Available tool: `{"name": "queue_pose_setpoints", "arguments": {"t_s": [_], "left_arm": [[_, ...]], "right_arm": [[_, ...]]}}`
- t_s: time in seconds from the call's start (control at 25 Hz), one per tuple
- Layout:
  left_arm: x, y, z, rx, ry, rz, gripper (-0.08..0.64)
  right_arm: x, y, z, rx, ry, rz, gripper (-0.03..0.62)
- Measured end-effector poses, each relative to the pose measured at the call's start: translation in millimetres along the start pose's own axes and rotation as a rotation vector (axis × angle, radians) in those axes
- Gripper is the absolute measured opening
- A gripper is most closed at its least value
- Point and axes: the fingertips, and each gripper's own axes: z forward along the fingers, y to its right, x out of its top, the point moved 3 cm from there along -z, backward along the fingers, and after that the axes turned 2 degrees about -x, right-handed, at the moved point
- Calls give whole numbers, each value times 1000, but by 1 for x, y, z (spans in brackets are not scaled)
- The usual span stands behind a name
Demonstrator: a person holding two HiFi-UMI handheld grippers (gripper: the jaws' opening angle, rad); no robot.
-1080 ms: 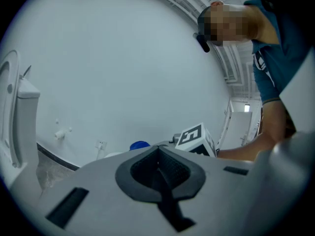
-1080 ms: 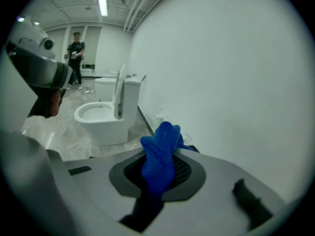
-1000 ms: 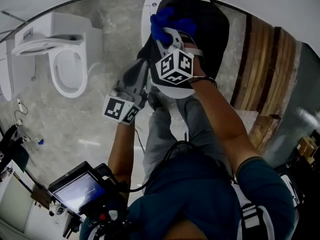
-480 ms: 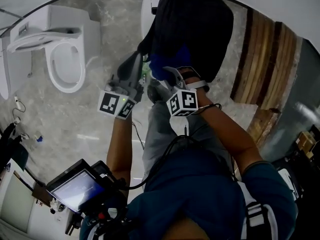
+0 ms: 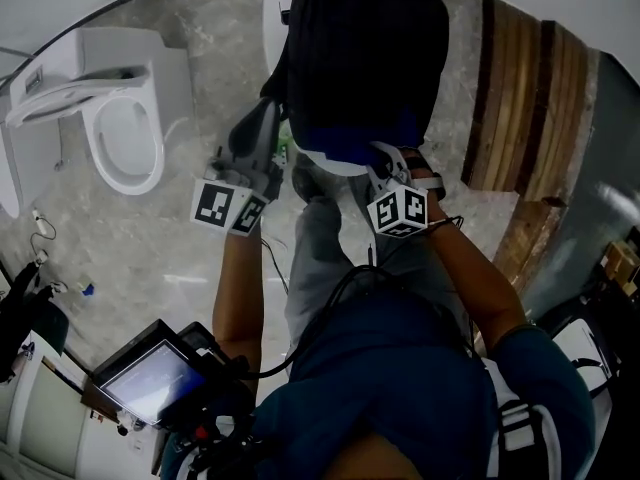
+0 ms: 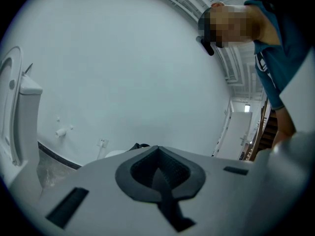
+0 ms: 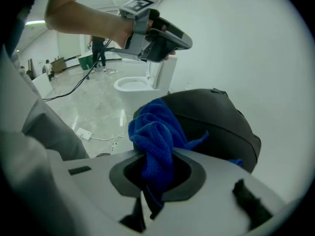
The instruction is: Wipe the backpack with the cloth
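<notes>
backpack (image 5: pixel 365 58): black, soft-sided, probably sags when pressed; sits on white rounded fixture (image 5: pixel 272 13) by the wall | cloth (image 7: pixel 155 132): blue, limp, bunched against backpack's near edge | right tool (image 7: pixel 153 178): clamped on cloth | left tool (image 6: pixel 158 173): jaws together, empty, beside backpack's left side, could brace there | toilet (image 5: pixel 125 138) left, well apart; open floor between

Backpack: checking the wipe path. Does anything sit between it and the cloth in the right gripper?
Nothing visible does. The right gripper holds the cloth right at the backpack; the left gripper is off to the side.
</notes>
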Motion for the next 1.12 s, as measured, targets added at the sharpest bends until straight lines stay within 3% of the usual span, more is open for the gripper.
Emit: {"name": "queue_pose_setpoints", "arguments": {"t_s": [0.08, 0.28, 0.56, 0.68, 0.8, 0.92, 1.12], "left_arm": [[0, 1, 3, -5, -3, -2, 2], [0, 5, 10, -19, -6, -5, 2], [-3, 5, 14, -13, -18, -4, 2], [-3, 4, 14, -10, -20, -2, 2], [-2, 2, 16, -3, -18, -2, 2], [-1, 0, 17, 5, -17, -4, 2], [2, -3, 22, 13, -14, 0, 2]], "right_arm": [[-20, 9, -6, -48, -21, 94, 46], [-61, 53, -23, -205, -7, 457, 46], [-67, 149, -27, -371, 194, 825, 46], [-83, 188, -24, -396, 279, 1103, 46], [-112, 226, -15, -423, 302, 1345, 46], [-143, 242, 9, -357, 283, 1553, 46], [-166, 249, 52, -100, 316, 1860, 46]]}}
